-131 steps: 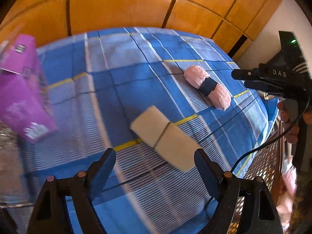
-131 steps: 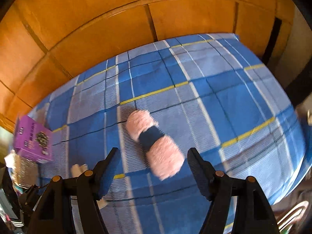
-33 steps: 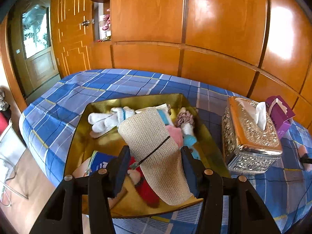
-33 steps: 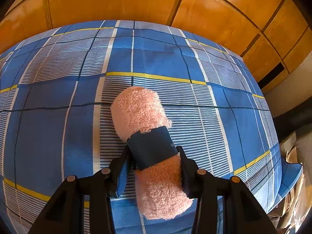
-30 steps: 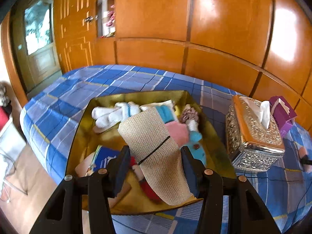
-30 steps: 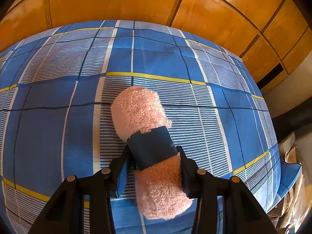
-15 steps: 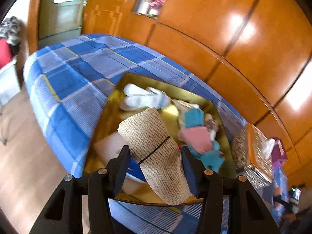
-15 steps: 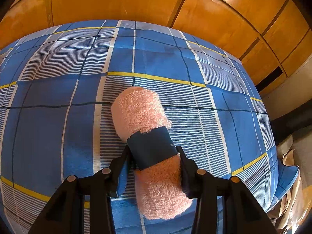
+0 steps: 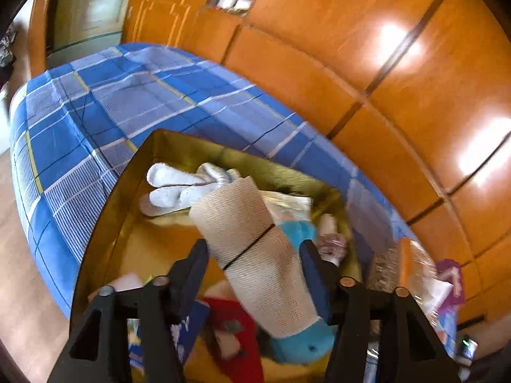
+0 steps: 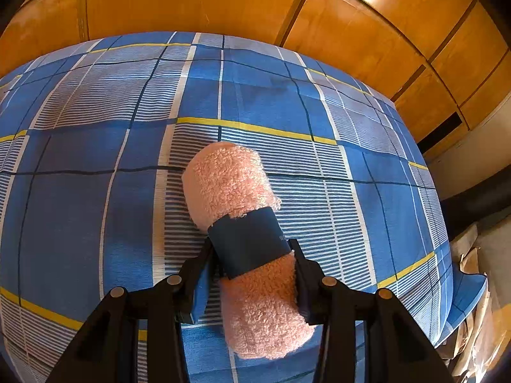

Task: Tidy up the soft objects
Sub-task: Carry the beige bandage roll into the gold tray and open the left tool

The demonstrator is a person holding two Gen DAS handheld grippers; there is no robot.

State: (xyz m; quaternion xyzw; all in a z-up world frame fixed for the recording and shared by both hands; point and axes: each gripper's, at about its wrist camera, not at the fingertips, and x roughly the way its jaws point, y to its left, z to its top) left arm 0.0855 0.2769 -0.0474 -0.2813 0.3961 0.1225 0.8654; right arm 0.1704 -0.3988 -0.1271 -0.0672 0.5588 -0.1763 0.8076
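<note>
Left gripper, jaws just widening around a beige rolled bandage, above a gold tray; right gripper clamps a fluffy pink rolled towel.

Glossy orange wood wall panels, blue plaid bedspread, door.

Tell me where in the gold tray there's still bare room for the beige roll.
The tray has bare floor on its near-left side, bordered by the white socks, the left wall and the beige roll. The right side and near end are crowded: teal cloth, red item, blue packet.
</note>
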